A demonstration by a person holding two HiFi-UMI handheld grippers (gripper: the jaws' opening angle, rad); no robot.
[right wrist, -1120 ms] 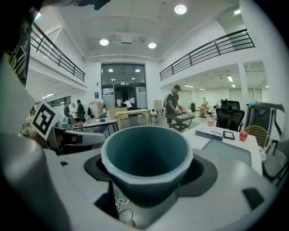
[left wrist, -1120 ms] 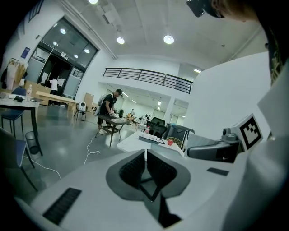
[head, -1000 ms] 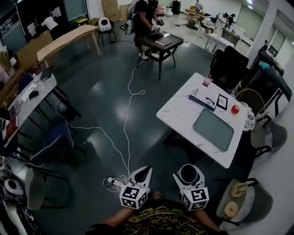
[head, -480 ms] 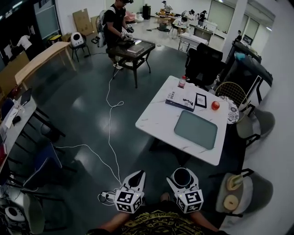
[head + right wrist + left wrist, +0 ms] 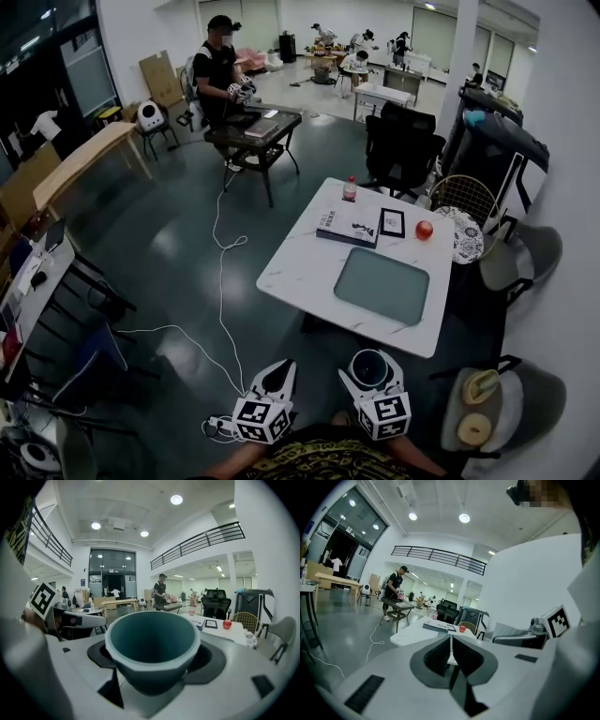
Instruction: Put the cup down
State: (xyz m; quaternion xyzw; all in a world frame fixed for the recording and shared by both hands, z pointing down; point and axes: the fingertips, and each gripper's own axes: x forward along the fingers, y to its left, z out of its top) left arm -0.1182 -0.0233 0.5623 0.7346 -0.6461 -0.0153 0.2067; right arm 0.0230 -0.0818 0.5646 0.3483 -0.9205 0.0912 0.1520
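Note:
A cup, grey outside and teal inside, sits upright between the jaws of my right gripper, low in the head view, close to my body. In the right gripper view the cup fills the middle, and my right gripper is shut on its sides. My left gripper hangs beside it to the left, over the dark floor. Its jaws are shut with nothing between them, as the left gripper view shows. A white marble table stands just ahead of both grippers.
On the table lie a grey-green mat, a book, a small picture frame, a red apple and a bottle. A grey chair stands at the right. A white cable crosses the floor. A person works at a far dark table.
The table has drawn nearer and shifted left in the head view. Both grippers keep their places in front of me, the cup still held in the right one.

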